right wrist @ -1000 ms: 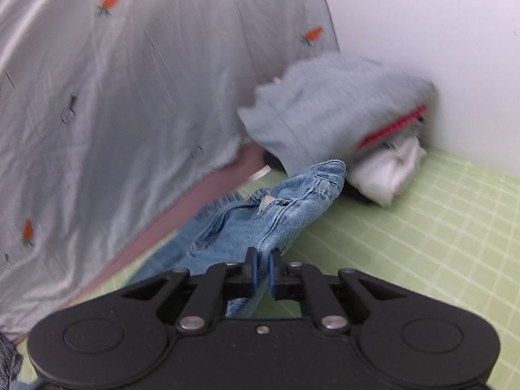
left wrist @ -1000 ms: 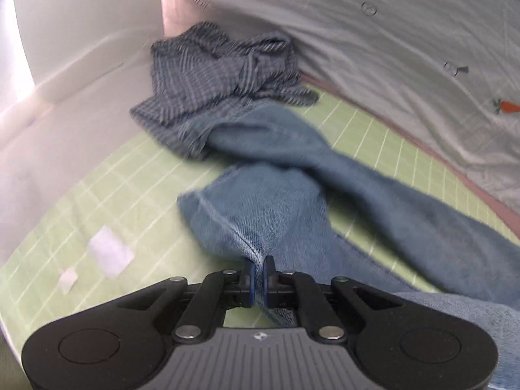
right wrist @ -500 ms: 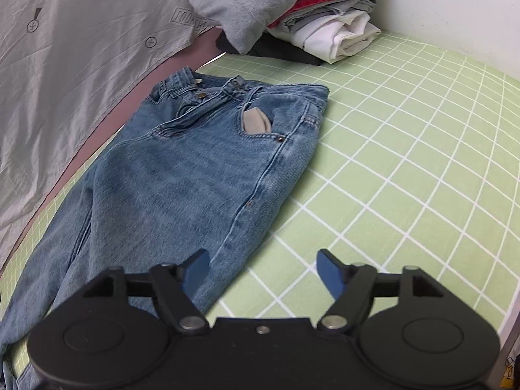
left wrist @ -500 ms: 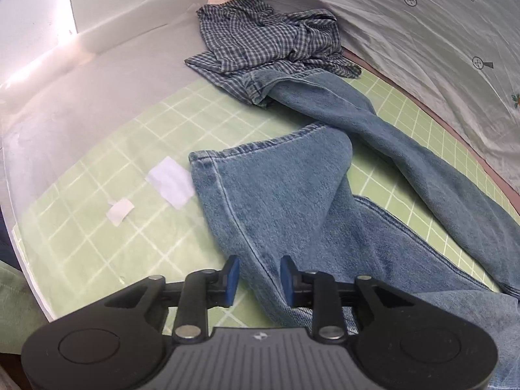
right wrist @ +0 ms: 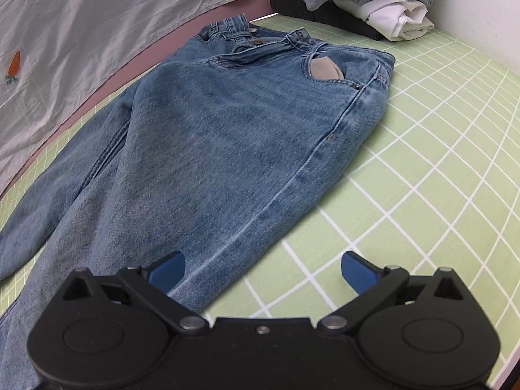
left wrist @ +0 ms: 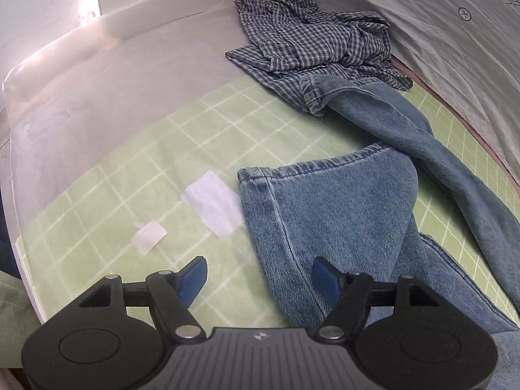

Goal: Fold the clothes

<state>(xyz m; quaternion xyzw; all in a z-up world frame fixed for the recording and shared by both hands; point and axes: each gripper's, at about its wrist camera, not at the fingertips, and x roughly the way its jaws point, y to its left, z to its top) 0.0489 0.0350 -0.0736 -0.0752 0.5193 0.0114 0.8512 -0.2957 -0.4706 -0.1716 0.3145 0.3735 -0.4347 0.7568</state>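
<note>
Since the jeans (right wrist: 227, 136) are lying spread out on the green grid mat (right wrist: 422, 169) and neither gripper has hold of them, I'd say this is the gap between laying them flat and making the first fold. Waistband end sits toward the far edge of the bench near the stack of folded clothes (right wrist: 373, 3). The legs run off the other way, toward the checked shirt (left wrist: 312, 42) crumpled at the far end of the mat.

Legs aren't tidy yet, though. In the left view one leg is broad and flat with its hem (left wrist: 325, 162) facing the camera, while the other snakes off narrow and twisted, its cuff just touching the shirt. So my guess is the next move needs that far leg straightened and laid over the near one before any fold lengthwise or in half.

Jaws: left gripper (left wrist: 260, 276) is spread wide, nothing pinched, hanging over the near side seam of the flat leg. Right gripper (right wrist: 263, 269) is spread even wider, also holding nothing, straddling the outer edge of the jeans around the thigh, one finger over denim, the other over bare mat.

Couple of white paper scraps (left wrist: 211, 208) sit on the mat next to the hem, probably worth avoiding.
</note>
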